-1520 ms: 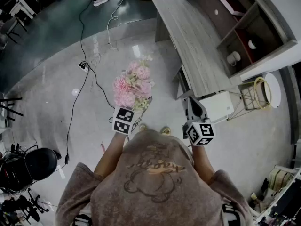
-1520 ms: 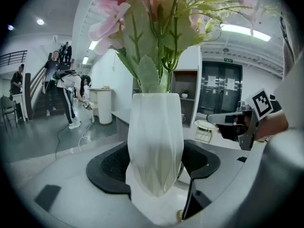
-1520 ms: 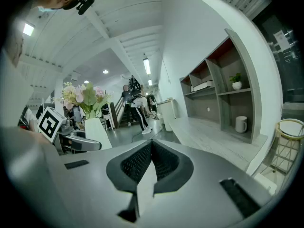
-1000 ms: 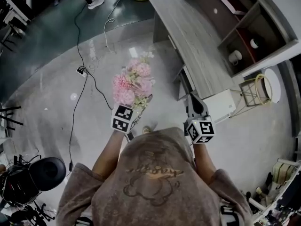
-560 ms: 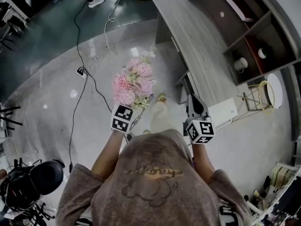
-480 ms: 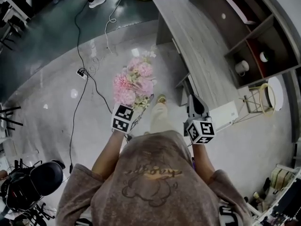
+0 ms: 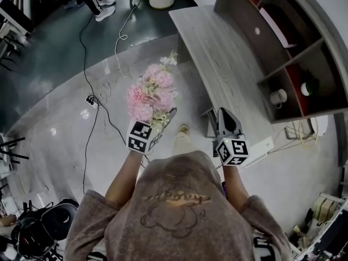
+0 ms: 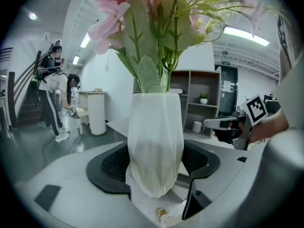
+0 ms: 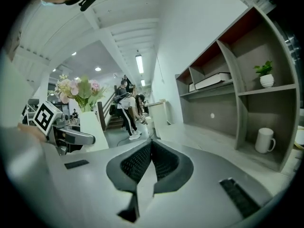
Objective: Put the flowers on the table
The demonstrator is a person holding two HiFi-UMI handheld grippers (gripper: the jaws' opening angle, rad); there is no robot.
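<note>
Both forearms (image 7: 128,172) fwd: L gripper (image 7: 166,118) wide but tight on upright vase (image 8: 155,141) w/ flowers (image 7: 149,91); R gripper (image 7: 225,113) closed, empty.

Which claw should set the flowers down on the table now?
Left. The left claw clamps the white vase holding the flowers upright, and the table lies just ahead. The right claw is shut and empty.

Two hand-held grippers (image 7: 166,118) (image 7: 225,115), one vase (image 8: 156,141) of flowers (image 7: 149,94), one table (image 7: 217,48), one mug (image 7: 278,96)
</note>
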